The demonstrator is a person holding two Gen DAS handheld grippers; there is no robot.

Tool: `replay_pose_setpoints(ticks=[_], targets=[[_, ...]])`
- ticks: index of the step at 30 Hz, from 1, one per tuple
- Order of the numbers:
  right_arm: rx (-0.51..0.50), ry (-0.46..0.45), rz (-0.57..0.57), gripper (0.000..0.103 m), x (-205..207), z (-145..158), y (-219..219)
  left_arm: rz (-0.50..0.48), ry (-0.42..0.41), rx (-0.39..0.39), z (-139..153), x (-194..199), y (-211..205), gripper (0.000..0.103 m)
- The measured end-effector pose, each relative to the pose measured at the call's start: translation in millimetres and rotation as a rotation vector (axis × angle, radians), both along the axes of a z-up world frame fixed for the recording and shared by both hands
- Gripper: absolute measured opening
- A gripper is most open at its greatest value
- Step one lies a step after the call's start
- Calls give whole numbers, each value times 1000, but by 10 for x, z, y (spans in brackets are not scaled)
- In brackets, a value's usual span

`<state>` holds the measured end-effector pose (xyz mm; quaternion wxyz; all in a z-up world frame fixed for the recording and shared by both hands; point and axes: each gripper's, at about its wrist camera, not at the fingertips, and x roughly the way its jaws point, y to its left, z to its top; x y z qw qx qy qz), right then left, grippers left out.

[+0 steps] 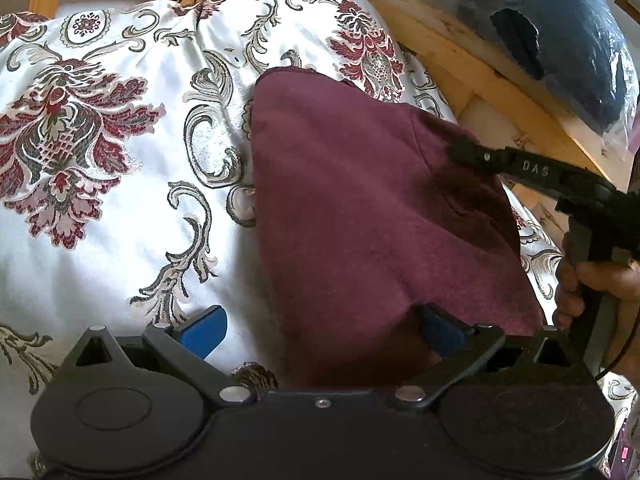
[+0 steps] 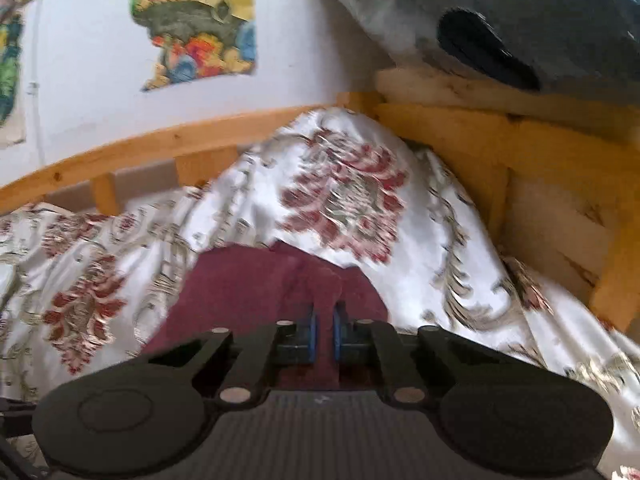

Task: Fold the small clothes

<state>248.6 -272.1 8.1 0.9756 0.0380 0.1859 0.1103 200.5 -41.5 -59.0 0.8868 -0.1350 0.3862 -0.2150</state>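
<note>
A maroon garment (image 1: 360, 220) lies on the flowered white bedspread (image 1: 120, 160), its right part lifted into a fold. My left gripper (image 1: 322, 330) stands open at the garment's near edge. Its left blue pad (image 1: 204, 330) is over the bedspread and its right pad (image 1: 440, 328) rests against the cloth. My right gripper (image 1: 460, 152) comes in from the right, held by a hand (image 1: 592, 280), with its tip on the garment's right side. In the right wrist view the right gripper (image 2: 324, 332) is shut, its blue pads pinching a ridge of the maroon garment (image 2: 248, 280).
A wooden bed frame (image 1: 480, 76) runs behind and to the right of the bedspread. A dark blue bundle in clear plastic (image 1: 560, 40) sits on the frame at the upper right. A wall with colourful pictures (image 2: 196, 24) stands behind the bed.
</note>
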Motion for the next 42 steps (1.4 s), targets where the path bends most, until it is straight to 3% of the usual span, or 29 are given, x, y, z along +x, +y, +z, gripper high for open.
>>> replay_pose_setpoints(ticks=[5, 9, 10, 12, 13, 16, 18, 20, 25, 30, 35, 42], targets=[[22, -39, 16, 9, 182, 226, -105, 12, -24, -21, -2, -5, 38, 102], [54, 77, 5, 11, 361, 39, -225, -5, 2, -43, -32, 46, 50, 102], [74, 92, -8, 16, 357, -33, -267, -8, 7, -50, -46, 51, 55, 102], [142, 92, -22, 43, 320, -112, -369, -12, 20, -67, -64, 67, 73, 102], [200, 95, -22, 51, 316, -140, -443, -14, 24, -72, -65, 72, 82, 102], [337, 110, 29, 64, 374, -197, -610, -30, 39, -107, -63, 93, 125, 102], [382, 130, 83, 82, 465, -213, -671, -41, 51, -160, -74, 112, 176, 102], [410, 149, 127, 91, 572, -235, -705, -60, 62, -220, -91, 130, 220, 102], [461, 191, 141, 94, 863, -334, -770, -125, 94, -332, -137, 179, 259, 102], [524, 249, 173, 100, 1085, -543, -780, -147, 117, -305, -194, 221, 195, 102], [420, 203, 236, 103, 1069, -665, -640, -169, 92, -271, -217, 199, 162, 102], [465, 183, 245, 103, 1026, -699, -699, -169, 91, -273, -226, 225, 171, 102]])
